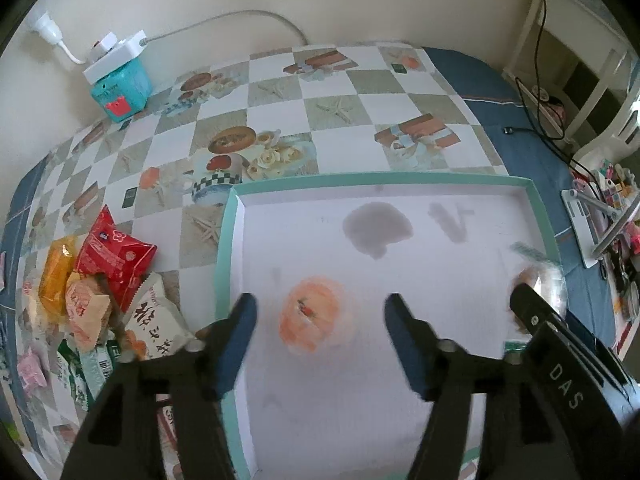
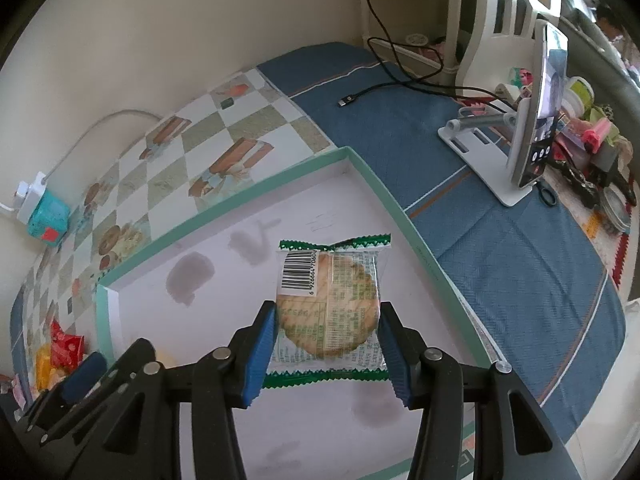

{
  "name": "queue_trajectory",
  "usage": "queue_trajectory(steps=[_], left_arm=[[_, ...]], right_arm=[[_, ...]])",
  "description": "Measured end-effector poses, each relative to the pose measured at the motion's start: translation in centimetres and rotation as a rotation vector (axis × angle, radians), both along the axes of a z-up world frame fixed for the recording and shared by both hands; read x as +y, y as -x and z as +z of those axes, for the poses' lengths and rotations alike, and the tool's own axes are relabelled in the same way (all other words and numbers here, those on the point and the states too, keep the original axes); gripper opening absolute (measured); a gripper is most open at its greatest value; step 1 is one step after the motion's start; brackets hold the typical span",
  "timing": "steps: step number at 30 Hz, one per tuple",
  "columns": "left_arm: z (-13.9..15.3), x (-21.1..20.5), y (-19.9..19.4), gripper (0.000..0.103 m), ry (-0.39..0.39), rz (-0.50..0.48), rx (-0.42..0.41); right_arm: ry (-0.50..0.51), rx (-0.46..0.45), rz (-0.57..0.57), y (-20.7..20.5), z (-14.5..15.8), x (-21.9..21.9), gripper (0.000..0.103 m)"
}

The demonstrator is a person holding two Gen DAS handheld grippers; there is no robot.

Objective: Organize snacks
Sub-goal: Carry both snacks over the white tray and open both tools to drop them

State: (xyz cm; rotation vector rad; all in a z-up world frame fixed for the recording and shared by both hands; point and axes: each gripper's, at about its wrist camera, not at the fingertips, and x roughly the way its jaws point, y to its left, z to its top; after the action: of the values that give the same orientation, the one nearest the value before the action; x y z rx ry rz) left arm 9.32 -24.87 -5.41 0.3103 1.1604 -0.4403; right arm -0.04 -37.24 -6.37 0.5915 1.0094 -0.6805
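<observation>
You are spreading the left gripper (image 1: 320, 320) above the orange snack (image 1: 316, 314); the right gripper (image 2: 327, 340) is barely pinching the cracker packet (image 2: 330, 304), risking slippage inside the box (image 2: 256, 194)

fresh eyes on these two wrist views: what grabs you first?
A clear-wrapped round cracker packet with green zigzag ends sits between the right gripper pads, over a shallow white tray with a teal rim. In the left wrist view, a blurred orange-pink round snack lies between the open left gripper fingers. A heap of colourful snack packets sits left of the tray.
</observation>
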Motion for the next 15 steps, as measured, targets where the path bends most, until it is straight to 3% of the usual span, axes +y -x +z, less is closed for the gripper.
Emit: queue_trajectory(steps=[2, 5, 7, 11, 15], left_arm=[[0.4, 0.4, 0.1, 0.073, -0.001, 0.005, -0.010], [0.9, 1.6, -0.2, 0.086, 0.019, 0.042, -0.008], [1.0, 2.8, -0.5, 0.086, 0.043, 0.078, 0.008], [1.0, 6.0, -1.4, 0.094, 0.097, 0.178, 0.040], [1.2, 9.4, -2.2, 0.095, 0.148, 0.273, 0.062]], right_arm=[[0.006, -0.005, 0.008, 0.1, 0.2, 0.0, 0.066], [0.013, 0.000, 0.026, 0.0, 0.5, 0.4, 0.068], [0.003, -0.004, 0.042, -0.1, 0.4, 0.5, 0.077], [0.010, -0.011, 0.082, -0.5, 0.8, 1.3, 0.079], [0.024, -0.031, 0.100, -0.6, 1.5, 1.9, 0.098]])
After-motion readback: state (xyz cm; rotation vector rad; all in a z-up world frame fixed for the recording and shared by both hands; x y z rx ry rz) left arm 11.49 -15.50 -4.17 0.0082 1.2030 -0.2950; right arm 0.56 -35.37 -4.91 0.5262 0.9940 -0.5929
